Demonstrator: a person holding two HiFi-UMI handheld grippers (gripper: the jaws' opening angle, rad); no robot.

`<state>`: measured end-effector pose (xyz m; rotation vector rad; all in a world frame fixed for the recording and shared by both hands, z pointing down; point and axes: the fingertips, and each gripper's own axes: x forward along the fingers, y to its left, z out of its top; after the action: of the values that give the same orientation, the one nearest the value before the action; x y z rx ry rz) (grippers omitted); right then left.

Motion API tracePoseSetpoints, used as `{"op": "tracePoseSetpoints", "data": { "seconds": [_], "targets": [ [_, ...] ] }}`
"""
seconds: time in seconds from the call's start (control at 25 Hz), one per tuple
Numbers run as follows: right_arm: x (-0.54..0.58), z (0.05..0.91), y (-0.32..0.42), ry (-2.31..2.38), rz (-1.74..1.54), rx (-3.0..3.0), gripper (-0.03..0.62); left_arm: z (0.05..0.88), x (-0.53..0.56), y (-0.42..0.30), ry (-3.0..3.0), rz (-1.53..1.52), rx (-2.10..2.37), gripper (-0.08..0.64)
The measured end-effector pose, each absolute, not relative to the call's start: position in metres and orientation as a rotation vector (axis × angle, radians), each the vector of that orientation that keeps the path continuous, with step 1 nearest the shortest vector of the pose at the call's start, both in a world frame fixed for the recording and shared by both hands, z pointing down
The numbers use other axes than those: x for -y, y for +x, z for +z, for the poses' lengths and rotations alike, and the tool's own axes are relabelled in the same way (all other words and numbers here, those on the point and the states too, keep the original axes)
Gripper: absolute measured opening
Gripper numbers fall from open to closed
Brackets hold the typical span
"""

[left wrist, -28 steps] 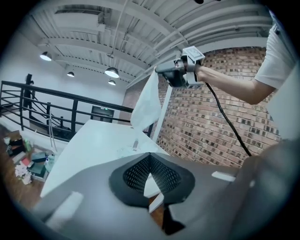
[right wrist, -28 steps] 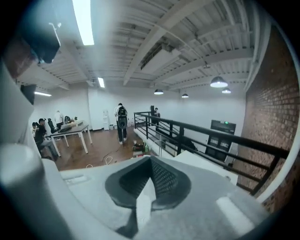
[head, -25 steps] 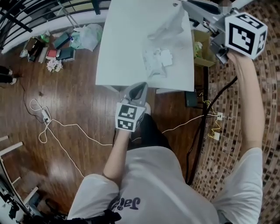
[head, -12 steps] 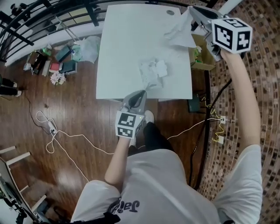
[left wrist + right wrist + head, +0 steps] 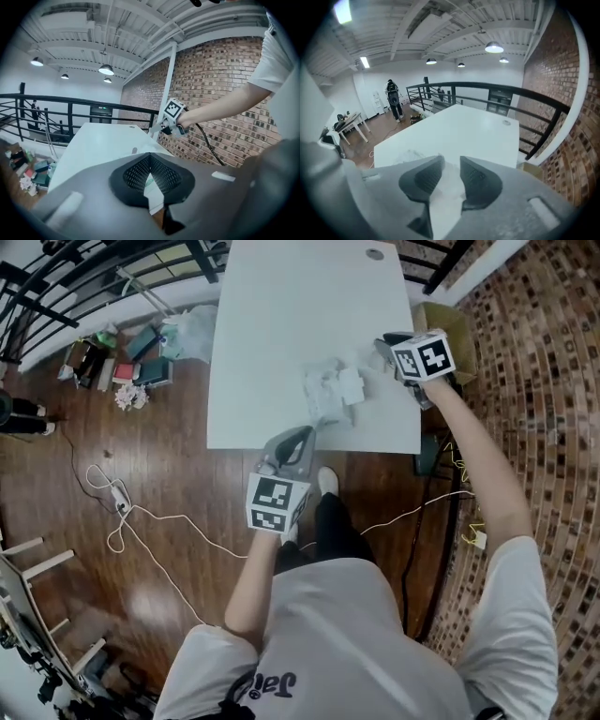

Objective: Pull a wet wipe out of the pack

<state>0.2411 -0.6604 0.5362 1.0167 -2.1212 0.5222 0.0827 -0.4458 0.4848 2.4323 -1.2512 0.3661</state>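
Wipe [image 5: 446, 197] lies on the table [image 5: 281, 306], upper right, between the half-parted, just-opening jaws of the right gripper [image 5: 384, 345]. Left gripper [image 5: 307, 432], shut, sits below the pack [image 5: 328, 395] at centre; the pull looks done, withdrawal remains.

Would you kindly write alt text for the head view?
Seen from above, a person works at a white table: right gripper beside crumpled wipes, its jaws just opened around a wipe; left gripper at the near edge.

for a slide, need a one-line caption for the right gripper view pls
Right gripper, jaws just opened, with a white wipe loose between them over the white table.
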Motion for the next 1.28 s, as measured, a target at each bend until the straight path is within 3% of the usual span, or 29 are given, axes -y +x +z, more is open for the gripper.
{"op": "tracePoseSetpoints", "data": {
  "seconds": [0.08,0.28,0.56,0.8,1.0,1.28],
  "targets": [
    [0.644,0.555,0.246,1.016,0.560,2.087,0.175,0.476,0.442,0.074,2.426,0.332,1.284,0.015],
    [0.600,0.512,0.241,1.136,0.489,2.122,0.175,0.436,0.402,0.047,2.471,0.262,1.293,0.016],
    [0.488,0.349,0.215,1.354,0.139,2.304,0.171,0.367,0.329,0.012,2.635,0.081,1.335,0.016],
    [0.314,0.249,0.198,1.651,0.031,2.543,-0.008,0.279,0.255,-0.012,2.764,-0.068,1.425,0.016],
    [0.201,0.242,0.152,1.752,0.191,2.730,-0.008,0.262,0.212,-0.011,2.705,-0.179,1.475,0.017],
    [0.053,0.274,0.142,1.714,0.312,2.813,-0.008,0.275,0.082,0.046,2.747,-0.073,1.552,0.016]
  ]
}}
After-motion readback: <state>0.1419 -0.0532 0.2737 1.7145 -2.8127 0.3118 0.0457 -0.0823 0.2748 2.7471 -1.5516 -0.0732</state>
